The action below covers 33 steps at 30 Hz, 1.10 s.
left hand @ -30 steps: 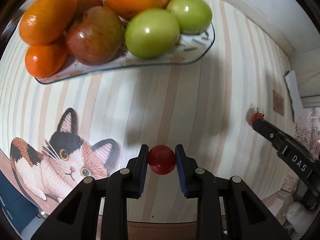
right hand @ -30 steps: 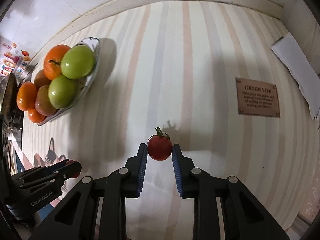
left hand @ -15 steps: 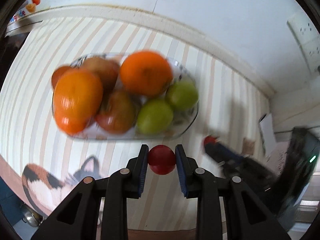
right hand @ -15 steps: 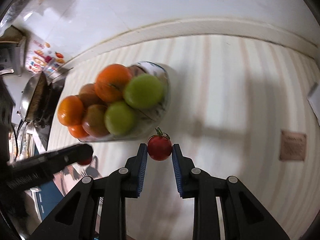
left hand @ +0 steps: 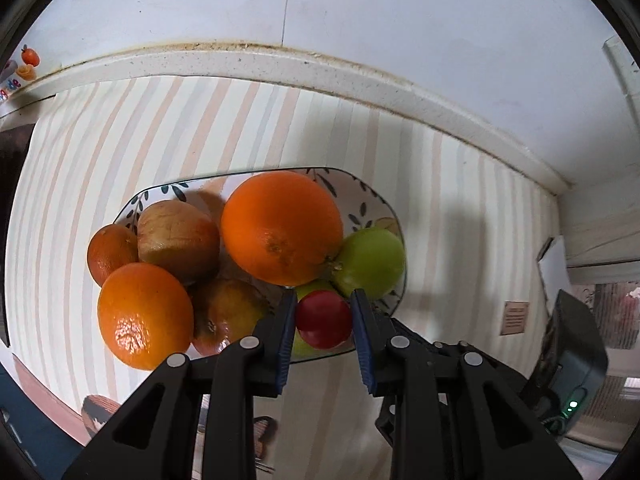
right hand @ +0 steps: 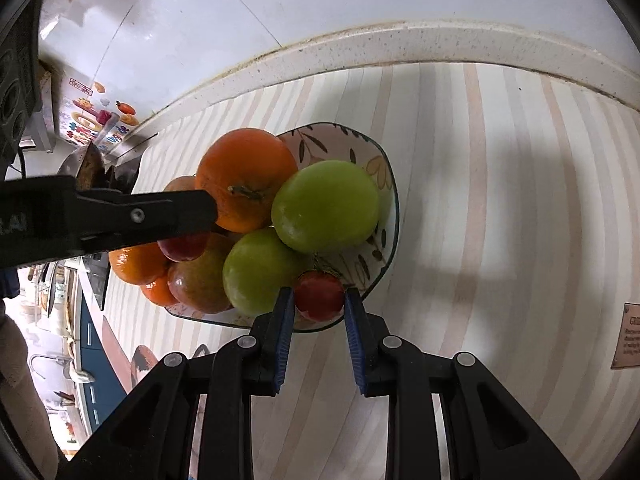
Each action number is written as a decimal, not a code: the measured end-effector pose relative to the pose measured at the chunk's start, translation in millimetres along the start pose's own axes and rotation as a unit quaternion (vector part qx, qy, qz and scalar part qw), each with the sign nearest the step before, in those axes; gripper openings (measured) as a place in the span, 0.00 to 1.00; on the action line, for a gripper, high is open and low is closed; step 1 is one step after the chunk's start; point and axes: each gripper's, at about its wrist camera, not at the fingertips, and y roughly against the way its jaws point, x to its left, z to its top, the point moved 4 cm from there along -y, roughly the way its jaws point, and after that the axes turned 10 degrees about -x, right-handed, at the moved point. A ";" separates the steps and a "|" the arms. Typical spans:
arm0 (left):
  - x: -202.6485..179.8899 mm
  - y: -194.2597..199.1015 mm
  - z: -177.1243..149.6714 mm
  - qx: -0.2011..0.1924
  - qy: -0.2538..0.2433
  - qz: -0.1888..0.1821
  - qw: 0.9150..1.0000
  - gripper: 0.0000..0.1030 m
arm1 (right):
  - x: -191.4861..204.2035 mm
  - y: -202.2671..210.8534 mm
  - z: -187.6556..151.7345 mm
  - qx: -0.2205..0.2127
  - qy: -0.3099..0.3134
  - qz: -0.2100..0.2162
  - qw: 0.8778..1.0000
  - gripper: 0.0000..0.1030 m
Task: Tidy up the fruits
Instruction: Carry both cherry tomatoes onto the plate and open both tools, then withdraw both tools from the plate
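Note:
My left gripper (left hand: 324, 320) is shut on a red cherry tomato (left hand: 324, 319) and holds it over the near edge of the leaf-patterned plate (left hand: 372, 200). The plate holds oranges (left hand: 282, 226), apples (left hand: 178, 240) and green fruits (left hand: 370, 262). My right gripper (right hand: 319, 298) is shut on a second cherry tomato (right hand: 319, 295) with a green stem, over the plate's near right rim (right hand: 394, 216). In the right wrist view the left gripper (right hand: 188, 236) reaches in from the left with its tomato (right hand: 184, 246) above the piled fruit.
The striped mat (left hand: 440, 184) covers the counter up to a raised back ledge (left hand: 280, 64) and white wall. A small brown label (right hand: 628, 334) lies on the mat at right. A cat print (right hand: 140, 360) shows near the plate. Kitchen items (right hand: 92, 128) stand at far left.
Both grippers have moved in over the plate with their tomatoes; the plate and fruit now sit closer and more central in both views. Both stay shut.

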 end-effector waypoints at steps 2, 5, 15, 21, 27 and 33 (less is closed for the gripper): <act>0.6 -3.6 -0.6 0.004 -0.004 0.007 1.000 0.25 | 0.1 -3.0 -0.4 0.004 -0.001 0.004 1.000 0.27; 2.0 -8.8 -2.3 0.021 -0.002 0.021 1.000 0.26 | 0.7 -3.7 -0.6 0.009 -0.005 0.008 1.000 0.30; 15.6 33.2 -1.6 -0.026 0.031 0.013 0.999 0.77 | -6.7 19.7 6.9 0.003 -0.035 0.011 0.999 0.80; 38.7 66.9 -24.0 -0.067 0.048 0.057 0.995 0.78 | 2.3 45.4 5.8 0.003 0.019 -0.047 0.999 0.92; 54.9 93.5 -61.2 -0.093 0.057 0.098 0.989 0.78 | 25.7 87.9 3.2 -0.023 0.077 -0.082 0.993 0.93; 62.9 123.4 -93.0 -0.118 0.060 0.110 0.985 0.78 | 47.0 136.7 0.8 -0.061 0.090 -0.088 0.990 0.93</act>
